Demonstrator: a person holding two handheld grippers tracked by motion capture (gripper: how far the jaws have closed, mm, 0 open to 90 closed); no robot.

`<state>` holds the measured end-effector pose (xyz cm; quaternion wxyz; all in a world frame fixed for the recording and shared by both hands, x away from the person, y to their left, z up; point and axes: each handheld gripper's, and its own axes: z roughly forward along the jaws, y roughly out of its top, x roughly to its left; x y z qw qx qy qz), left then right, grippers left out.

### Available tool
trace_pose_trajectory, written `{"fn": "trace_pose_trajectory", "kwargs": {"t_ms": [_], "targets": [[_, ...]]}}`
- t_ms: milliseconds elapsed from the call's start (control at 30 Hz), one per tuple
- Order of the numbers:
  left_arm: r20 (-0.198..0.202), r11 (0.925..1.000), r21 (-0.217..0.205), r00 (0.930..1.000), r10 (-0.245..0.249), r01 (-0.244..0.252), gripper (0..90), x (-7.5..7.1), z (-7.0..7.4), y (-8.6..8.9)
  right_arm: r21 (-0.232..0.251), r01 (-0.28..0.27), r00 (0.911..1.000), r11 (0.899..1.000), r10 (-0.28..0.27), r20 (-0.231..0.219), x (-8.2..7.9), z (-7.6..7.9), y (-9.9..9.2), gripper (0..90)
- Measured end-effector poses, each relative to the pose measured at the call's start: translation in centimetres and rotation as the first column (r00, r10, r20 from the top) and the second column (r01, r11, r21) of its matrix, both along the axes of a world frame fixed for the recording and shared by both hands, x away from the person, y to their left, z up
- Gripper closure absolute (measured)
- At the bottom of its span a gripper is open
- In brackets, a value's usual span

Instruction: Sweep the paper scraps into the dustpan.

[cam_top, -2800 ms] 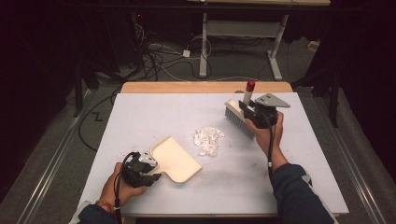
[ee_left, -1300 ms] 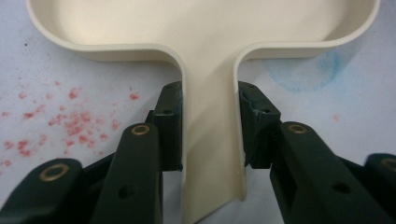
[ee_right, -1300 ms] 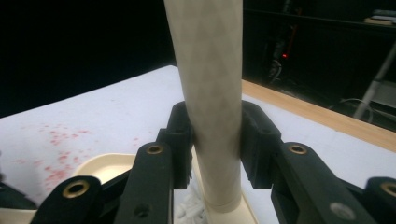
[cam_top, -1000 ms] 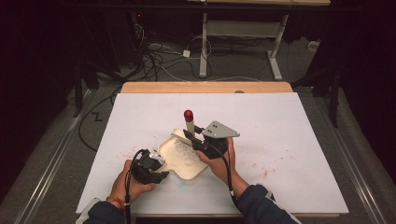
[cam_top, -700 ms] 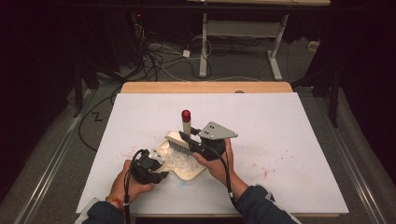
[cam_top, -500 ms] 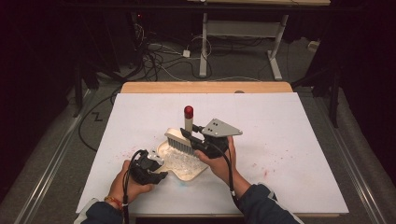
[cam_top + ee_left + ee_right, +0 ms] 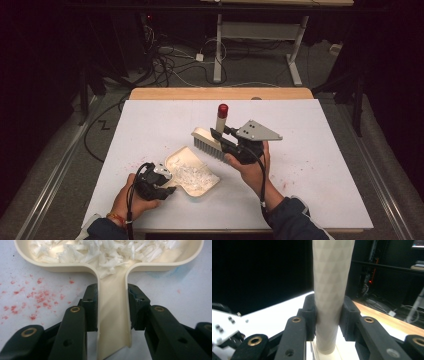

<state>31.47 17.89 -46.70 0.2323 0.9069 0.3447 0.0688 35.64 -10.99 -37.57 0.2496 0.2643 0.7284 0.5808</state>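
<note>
The dustpan (image 7: pixel 192 172), filled with white shreds (image 7: pixel 190 175), is clamped by its handle in the left gripper (image 7: pixel 161 181). The brush (image 7: pixel 212 142) is gripped by its handle in the right gripper (image 7: pixel 231 145), held above and just beyond the dustpan.

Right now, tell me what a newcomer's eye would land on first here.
The cream dustpan heaped with white shreds, near the table's front left, its handle clamped in the left claw. Just right of it, the right claw holds a brush by its red-tipped handle, bristles above the white table.
</note>
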Motion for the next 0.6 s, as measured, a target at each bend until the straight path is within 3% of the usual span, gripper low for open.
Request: {"fn": "trace_pose_trajectory", "kwargs": {"t_ms": [167,233,367,500,600], "targets": [[-0.001,1.0,0.007,1.0,0.003,-0.003,63.4,-0.2,0.0,0.1,-0.033,0.02,0.9996,0.999,-0.021,-0.017,-1.4,-0.6,-2.4,71.1],[0.001,0.9999,0.013,1.0,0.004,-0.004,63.4,-0.3,0.1,0.0,-0.076,0.019,0.9998,0.997,-0.019,0.005,-2.8,-0.7,-3.9,71.1],[0.001,0.9998,0.015,1.0,0.009,-0.009,63.4,-0.3,0.1,0.0,-0.114,0.019,0.9997,0.993,-0.021,-0.009,-3.8,-1.0,-5.2,71.1],[0.0,0.9997,0.019,0.9999,0.013,-0.013,63.4,-0.3,0.1,-0.1,-0.154,0.008,0.9985,0.988,-0.016,-0.052,-4.7,-2.0,-5.5,71.1],[0.0,0.9997,0.022,0.9999,0.015,-0.015,63.4,-0.3,0.1,-0.1,-0.145,-0.03,0.9965,0.989,0.018,-0.082,-5.0,-2.6,-4.9,71.1]]}}
